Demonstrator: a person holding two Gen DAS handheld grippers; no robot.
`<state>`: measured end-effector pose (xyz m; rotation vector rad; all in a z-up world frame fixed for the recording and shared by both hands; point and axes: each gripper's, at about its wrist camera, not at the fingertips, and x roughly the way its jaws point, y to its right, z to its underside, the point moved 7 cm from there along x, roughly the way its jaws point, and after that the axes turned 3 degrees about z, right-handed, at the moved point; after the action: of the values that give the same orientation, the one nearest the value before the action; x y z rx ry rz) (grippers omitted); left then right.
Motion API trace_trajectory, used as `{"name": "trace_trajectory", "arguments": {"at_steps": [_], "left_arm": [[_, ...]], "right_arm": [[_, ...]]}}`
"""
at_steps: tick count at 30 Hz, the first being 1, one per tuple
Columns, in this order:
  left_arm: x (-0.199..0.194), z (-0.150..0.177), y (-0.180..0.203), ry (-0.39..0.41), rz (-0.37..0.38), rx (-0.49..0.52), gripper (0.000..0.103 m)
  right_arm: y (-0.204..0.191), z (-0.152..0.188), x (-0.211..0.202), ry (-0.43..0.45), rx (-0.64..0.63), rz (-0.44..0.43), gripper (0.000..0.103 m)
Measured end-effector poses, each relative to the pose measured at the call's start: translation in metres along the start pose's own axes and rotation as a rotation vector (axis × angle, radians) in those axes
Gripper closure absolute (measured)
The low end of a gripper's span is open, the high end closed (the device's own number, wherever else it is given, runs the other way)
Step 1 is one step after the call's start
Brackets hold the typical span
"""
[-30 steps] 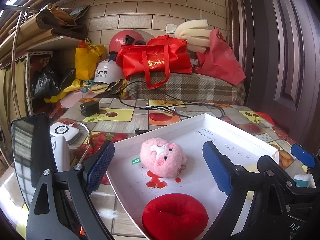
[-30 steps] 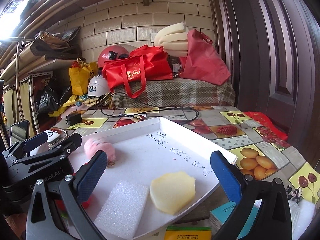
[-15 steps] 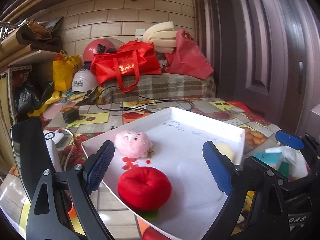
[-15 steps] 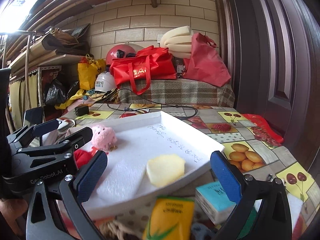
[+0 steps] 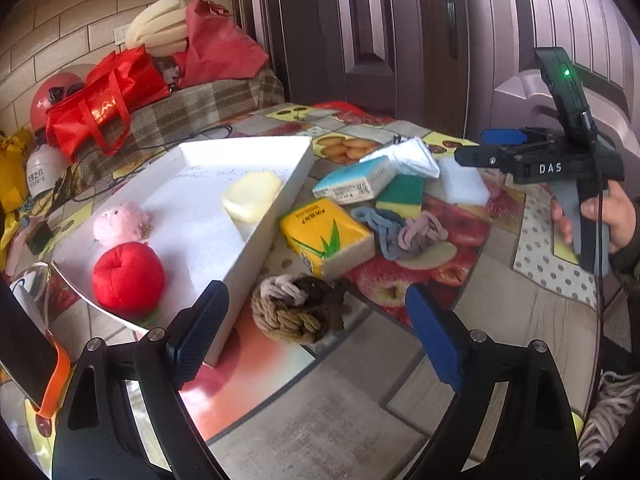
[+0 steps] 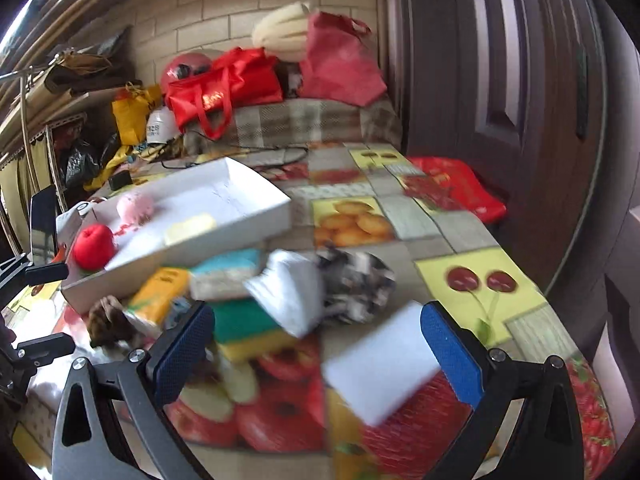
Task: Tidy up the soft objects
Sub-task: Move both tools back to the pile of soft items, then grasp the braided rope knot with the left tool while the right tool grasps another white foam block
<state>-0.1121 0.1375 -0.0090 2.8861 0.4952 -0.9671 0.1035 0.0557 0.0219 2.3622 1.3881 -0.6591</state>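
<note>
A white tray (image 5: 294, 176) on the table holds a red plush apple (image 5: 128, 274), a pink plush toy (image 5: 120, 224), a pale yellow sponge (image 5: 252, 196) and a white foam sheet (image 5: 200, 240). Right of it lie a yellow tissue pack (image 5: 328, 236), a teal pack (image 5: 352, 180), a green-yellow sponge (image 5: 400, 196), a white block (image 6: 380, 364), a brown rope knot (image 5: 298, 308) and a grey-pink rope (image 5: 404, 234). My left gripper (image 5: 316, 336) is open and empty over the brown knot. My right gripper (image 6: 320, 352) is open and empty above the white block and sponge.
The right gripper also shows in the left wrist view (image 5: 492, 146), held in a hand at the far right. Red bags (image 6: 224, 84) and helmets sit behind the table on a plaid-covered bench. A dark door (image 5: 400, 32) stands on the right. The table's front edge is close below.
Both grippers have pulled back and swung right, away from the tray. The pile of loose soft things beside the tray has come into view. Both stay open.
</note>
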Motion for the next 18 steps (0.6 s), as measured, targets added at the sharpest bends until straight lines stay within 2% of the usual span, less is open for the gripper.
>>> {"name": "trace_trajectory", "arguments": {"at_steps": [2, 7, 9, 14, 18], "left_arm": [[0.005, 0.004, -0.001, -0.036, 0.003, -0.017, 0.013], [0.026, 0.014, -0.008, -0.138, -0.008, -0.042, 0.013], [0.031, 0.017, -0.007, -0.162, -0.013, -0.040, 0.013], [0.041, 0.018, -0.007, -0.193, -0.025, -0.042, 0.013], [0.053, 0.018, -0.007, -0.237, -0.011, -0.048, 0.013]], "right_arm": [[0.010, 0.008, 0.003, -0.054, -0.028, -0.002, 0.000], [0.023, 0.042, 0.031, -0.284, -0.043, -0.028, 0.000], [0.027, 0.045, 0.034, -0.303, -0.023, -0.036, 0.000], [0.030, 0.035, 0.037, -0.279, -0.049, -0.025, 0.000], [0.025, 0.036, 0.051, -0.318, -0.095, -0.045, 0.000]]}}
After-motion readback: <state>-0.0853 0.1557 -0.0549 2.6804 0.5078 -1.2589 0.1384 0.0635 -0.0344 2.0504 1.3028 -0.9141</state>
